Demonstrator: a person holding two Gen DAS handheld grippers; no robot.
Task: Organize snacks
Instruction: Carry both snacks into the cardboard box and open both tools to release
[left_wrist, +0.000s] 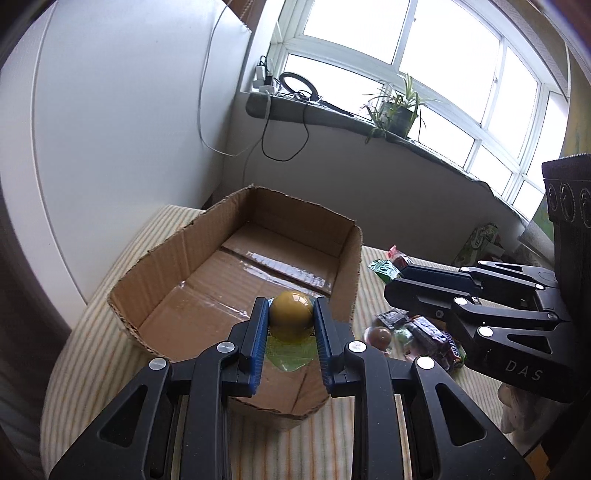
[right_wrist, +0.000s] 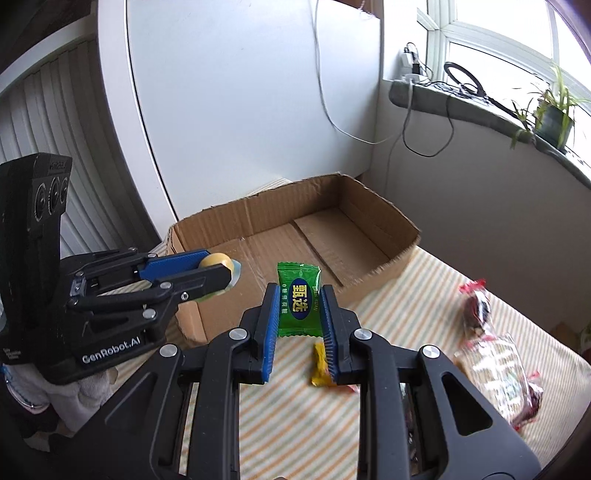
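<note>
My left gripper (left_wrist: 290, 317) is shut on a round yellow candy in a clear wrapper (left_wrist: 290, 315) and holds it above the near end of an open, empty cardboard box (left_wrist: 166, 273). From the right wrist view the left gripper (right_wrist: 225, 271) hangs over the box's near left corner (right_wrist: 192, 317). My right gripper (right_wrist: 299, 302) is shut on a green candy packet with yellow characters (right_wrist: 298, 299), held above the striped cloth just in front of the box. The right gripper shows in the left wrist view (left_wrist: 399, 284).
Loose snacks lie on the striped cloth (right_wrist: 369, 325) to the right of the box: a yellow wrapper (right_wrist: 319, 365), red-ended wrapped sweets (right_wrist: 476, 299), a clear packet (right_wrist: 498, 373), a pile of wrappers (left_wrist: 417, 332). A white wall panel and a windowsill with a plant (left_wrist: 397, 110) stand behind.
</note>
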